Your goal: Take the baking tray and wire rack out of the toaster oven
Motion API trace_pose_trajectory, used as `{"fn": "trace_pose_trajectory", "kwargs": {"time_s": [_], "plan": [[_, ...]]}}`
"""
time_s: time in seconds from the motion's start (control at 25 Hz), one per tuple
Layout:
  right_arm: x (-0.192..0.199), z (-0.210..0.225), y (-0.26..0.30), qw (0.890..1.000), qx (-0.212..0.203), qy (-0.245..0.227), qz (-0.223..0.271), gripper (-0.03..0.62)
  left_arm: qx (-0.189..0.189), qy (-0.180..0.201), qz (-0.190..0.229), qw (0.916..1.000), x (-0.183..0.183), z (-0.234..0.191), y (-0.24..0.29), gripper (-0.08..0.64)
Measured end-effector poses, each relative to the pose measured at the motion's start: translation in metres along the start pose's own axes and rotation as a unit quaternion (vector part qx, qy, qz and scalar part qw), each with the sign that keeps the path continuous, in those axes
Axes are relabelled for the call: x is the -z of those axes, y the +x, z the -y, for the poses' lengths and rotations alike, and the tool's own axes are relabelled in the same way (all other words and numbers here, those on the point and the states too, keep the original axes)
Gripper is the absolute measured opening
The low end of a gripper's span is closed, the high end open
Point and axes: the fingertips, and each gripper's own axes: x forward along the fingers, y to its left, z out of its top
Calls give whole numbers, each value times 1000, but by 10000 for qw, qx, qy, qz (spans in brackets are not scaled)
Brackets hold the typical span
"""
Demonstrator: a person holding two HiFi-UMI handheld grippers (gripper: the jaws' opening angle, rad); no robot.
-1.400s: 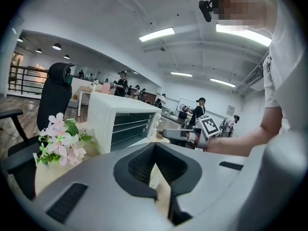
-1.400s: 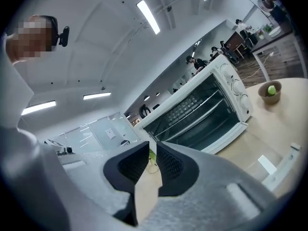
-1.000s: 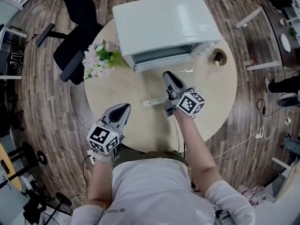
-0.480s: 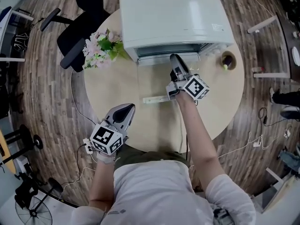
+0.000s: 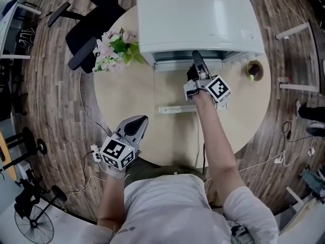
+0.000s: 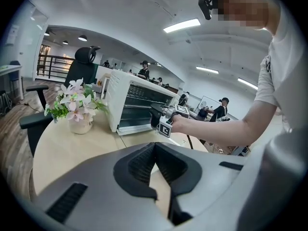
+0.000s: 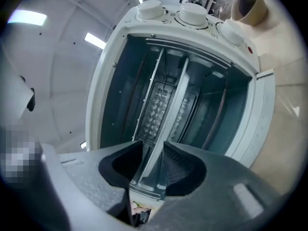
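A round pale bench stands on a grey-brown plank floor. Beyond the left hand-held gripper, off the bench's far edge, sits a black office chair. A black floor fan stands well to that gripper's near left. Long strip lights glow on the white ceiling.

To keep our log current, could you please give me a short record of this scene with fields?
Oven: toaster oven on round table, front open
Right hand-held gripper: at oven mouth, jaws have just been opening, baking tray edge between them, unclamped
Left hand-held gripper: shut, empty, near table's front edge
Beside oven: flowers, cup
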Motion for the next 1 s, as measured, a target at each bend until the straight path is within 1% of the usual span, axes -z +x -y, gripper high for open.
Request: {"fn": "trace_pose_trajectory", "kwargs": {"time_s": [0.12, 0.24, 0.36, 0.52, 0.64, 0.72, 0.8, 0.88, 1.0], "plan": [[-1, -4, 9, 9991, -137, 387, 113, 118, -6, -50, -26, 10000, 2, -2, 2, 0], [-3, 2, 17, 9984, -132, 514, 178, 117, 8, -81, -70, 9999, 6, -4, 4, 0], [-9, 12, 22, 9967, -41, 742, 341, 117, -8, -96, -97, 9999, 8, -7, 3, 0], [-12, 14, 28, 9923, -108, 1098, 567, 117, 4, -224, -77, 9997, 7, -9, 2, 0], [-13, 24, 30, 9909, 22, 1198, 617, 115, 17, -196, -108, 9997, 8, -8, 0, 0], [-13, 20, 34, 9898, -32, 1268, 646, 109, 11, -172, -156, 9997, 11, -7, -2, 0], [-13, 15, 35, 9884, -111, 1360, 663, 107, 15, -246, -134, 9996, 12, -7, -4, 0], [-13, 20, 34, 9873, -73, 1436, 674, 104, 4, -320, -73, 9995, 11, -8, -4, 0], [-13, 23, 31, 9864, -21, 1491, 696, 100, -33, -220, -86, 9997, 10, -9, -5, 0]]}}
